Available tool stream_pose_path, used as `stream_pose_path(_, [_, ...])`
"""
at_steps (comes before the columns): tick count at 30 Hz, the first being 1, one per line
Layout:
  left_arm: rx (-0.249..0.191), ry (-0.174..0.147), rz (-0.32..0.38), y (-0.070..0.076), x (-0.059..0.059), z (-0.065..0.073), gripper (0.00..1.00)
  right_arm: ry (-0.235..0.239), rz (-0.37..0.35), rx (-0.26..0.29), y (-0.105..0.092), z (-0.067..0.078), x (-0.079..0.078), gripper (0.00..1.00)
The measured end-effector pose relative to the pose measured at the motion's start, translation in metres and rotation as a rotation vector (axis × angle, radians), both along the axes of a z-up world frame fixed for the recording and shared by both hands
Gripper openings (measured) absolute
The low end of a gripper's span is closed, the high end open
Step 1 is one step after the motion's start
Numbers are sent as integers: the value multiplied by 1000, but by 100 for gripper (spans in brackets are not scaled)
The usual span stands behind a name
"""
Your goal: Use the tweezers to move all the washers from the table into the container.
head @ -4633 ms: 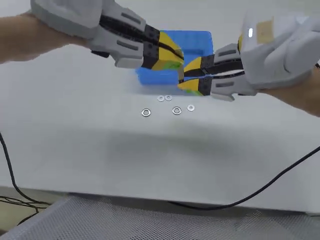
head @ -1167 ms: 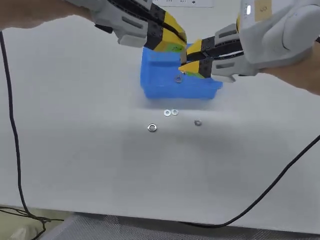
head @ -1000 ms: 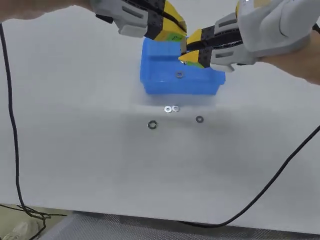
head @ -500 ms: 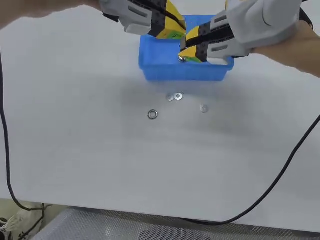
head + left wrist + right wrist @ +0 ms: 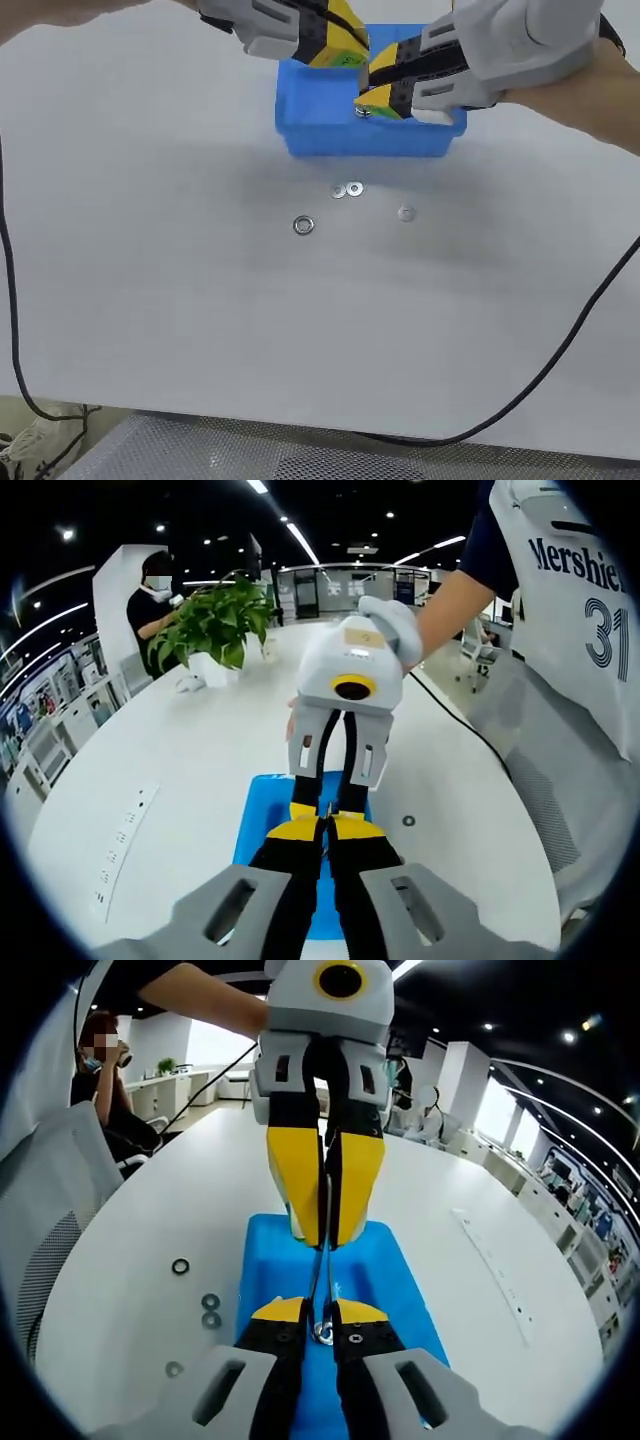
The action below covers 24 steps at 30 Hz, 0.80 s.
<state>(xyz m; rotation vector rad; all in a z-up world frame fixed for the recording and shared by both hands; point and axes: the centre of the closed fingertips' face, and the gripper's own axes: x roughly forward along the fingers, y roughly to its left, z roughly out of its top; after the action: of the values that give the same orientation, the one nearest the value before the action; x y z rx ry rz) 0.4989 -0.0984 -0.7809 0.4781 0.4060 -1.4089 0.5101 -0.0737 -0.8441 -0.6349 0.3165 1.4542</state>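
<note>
A blue container stands at the far middle of the white table. Over it my left gripper and right gripper meet tip to tip, both shut on thin metal tweezers. A washer hangs at the tweezers' end by the right jaws, above the container. Several washers lie on the table in front of it: one at the left, a touching pair and one at the right. In the left gripper view my left gripper faces the right one over the container.
A black cable crosses the table's right side and front edge; another cable hangs at the left. A potted plant and a power strip sit farther along the table. People stand and sit nearby.
One washer has left the group on the table and now hangs at the tweezers over the container. Both grippers moved from above the washers to above the container. The camera shifted too.
</note>
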Motion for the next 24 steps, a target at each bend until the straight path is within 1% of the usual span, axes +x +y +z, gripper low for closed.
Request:
stream_pose_path(4, [-4, -24, -2, -1, -4, 11, 6, -33, 8, -5, -1, 9, 1, 11])
stream_pose_path(6, [-7, -30, 0, -2, -5, 18, 6, -50, 14, -4, -1, 17, -1, 11])
stream_pose_path(9, [-5, -49, -6, 0, -9, 31, 6, -73, 15, 9, 0, 31, -2, 11])
stream_pose_path(11, [-4, -62, -13, 1, -12, 40, 6, -92, 16, 14, 0, 42, -9, 11])
stream_pose_path(12, [-3, -64, -15, 1, -14, 43, 6, -100, 17, 15, 0, 44, -9, 11])
stream_pose_path(15, [2, -80, -26, -1, -24, 55, 6, -119, 20, 22, -1, 54, -15, 11])
stream_pose_path(17, [3, -94, -36, -3, -30, 62, 6, -128, 21, 28, -3, 63, -23, 11])
stream_pose_path(18, [2, -94, -37, -3, -32, 63, 6, -134, 21, 31, -5, 66, -26, 11])
stream_pose_path(20, [-1, -99, -42, -6, -38, 68, 6, -140, 20, 34, -8, 71, -33, 11])
stream_pose_path(24, [-17, -91, -41, -14, -52, 72, 6, -147, 16, 31, -16, 76, -48, 11])
